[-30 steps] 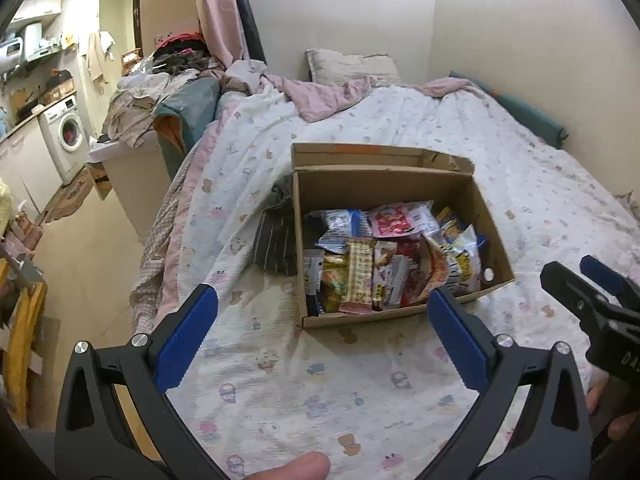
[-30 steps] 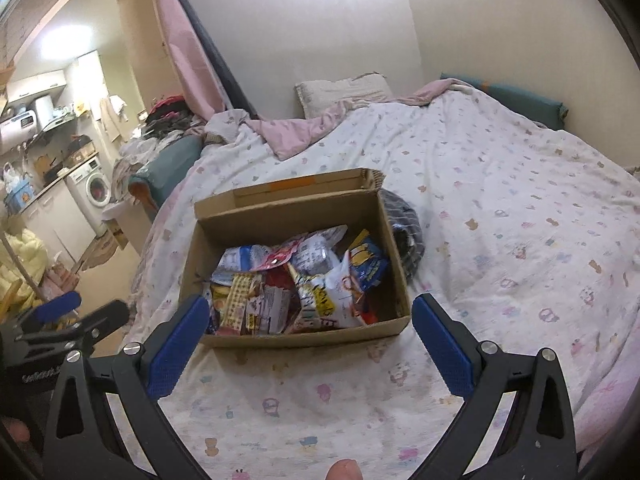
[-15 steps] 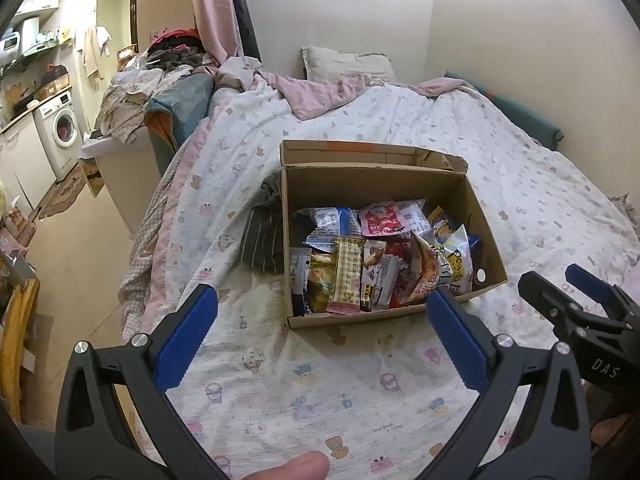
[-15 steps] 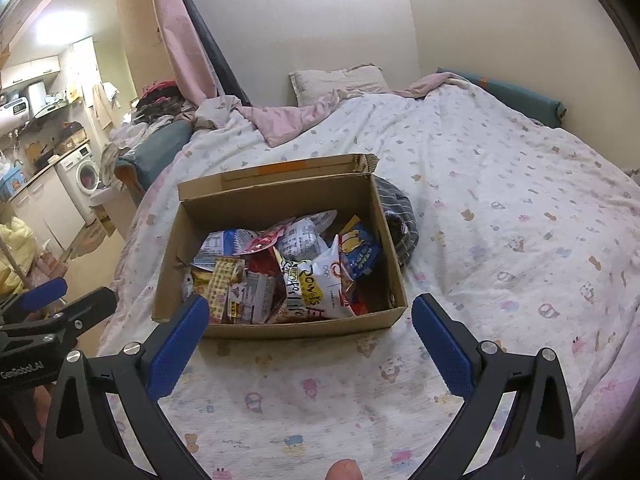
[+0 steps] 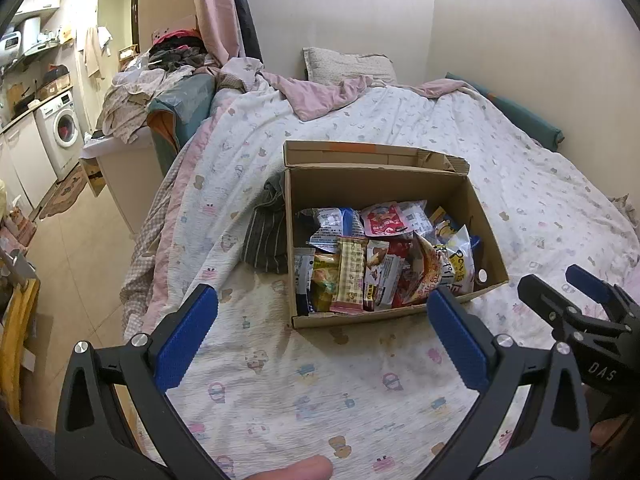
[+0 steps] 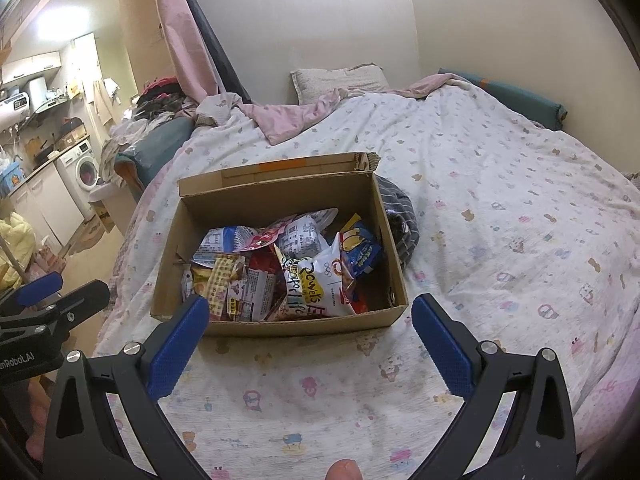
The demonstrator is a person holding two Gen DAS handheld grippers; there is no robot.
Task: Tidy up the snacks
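Left tongs (image 5: 322,334) spread wide, empty, hovering over bed (image 5: 304,392). Cardboard box (image 5: 352,320) of snack packets (image 5: 360,268) lies just ahead, slightly right, long axis left-right. Right tongs (image 6: 310,338) equally spread, empty (box (image 6: 304,326) dead ahead, slightly left). Neither touches box; both about equally near.

Matt brown cardboard box (image 5: 476,216); glossy foil snack packets (image 6: 320,280); crinkled cotton bedsheet (image 6: 500,200).

"DAS" marks the right tool (image 5: 576,292); "nRobot.AI" the left tool (image 6: 52,296).
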